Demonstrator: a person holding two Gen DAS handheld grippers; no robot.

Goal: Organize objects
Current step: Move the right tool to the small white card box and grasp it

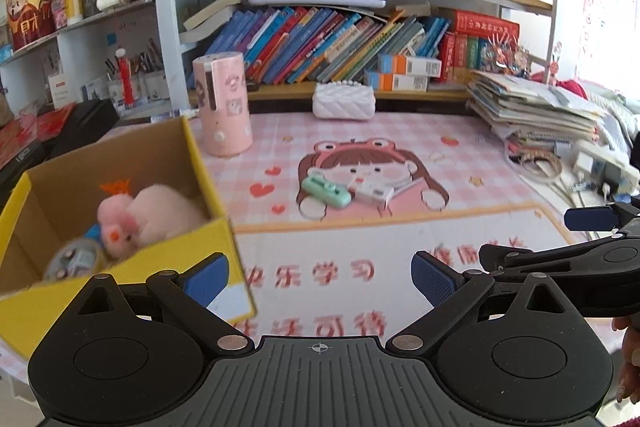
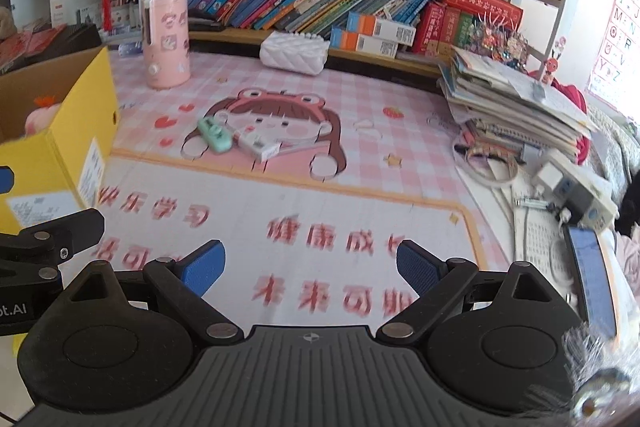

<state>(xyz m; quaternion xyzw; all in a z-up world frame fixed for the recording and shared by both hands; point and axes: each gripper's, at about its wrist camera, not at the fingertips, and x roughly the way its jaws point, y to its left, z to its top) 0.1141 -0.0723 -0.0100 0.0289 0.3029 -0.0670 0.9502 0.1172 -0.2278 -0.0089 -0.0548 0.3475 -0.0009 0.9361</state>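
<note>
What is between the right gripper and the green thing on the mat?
Only bare mat with printed writing lies between the right gripper and the green case, as the right wrist view shows.

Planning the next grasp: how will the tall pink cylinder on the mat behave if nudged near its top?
The pink cylinder stands upright, tall on a narrow base, so a high push would probably tip it. Once on its side, its round wall would likely roll across the flat mat. Its smooth printed surface may slip.

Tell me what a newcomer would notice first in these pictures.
Probably the yellow box at the left, with a pink plush toy inside. Next, the pink cartoon mat over the desk, with a green case and a small white box lying at its middle.
</note>
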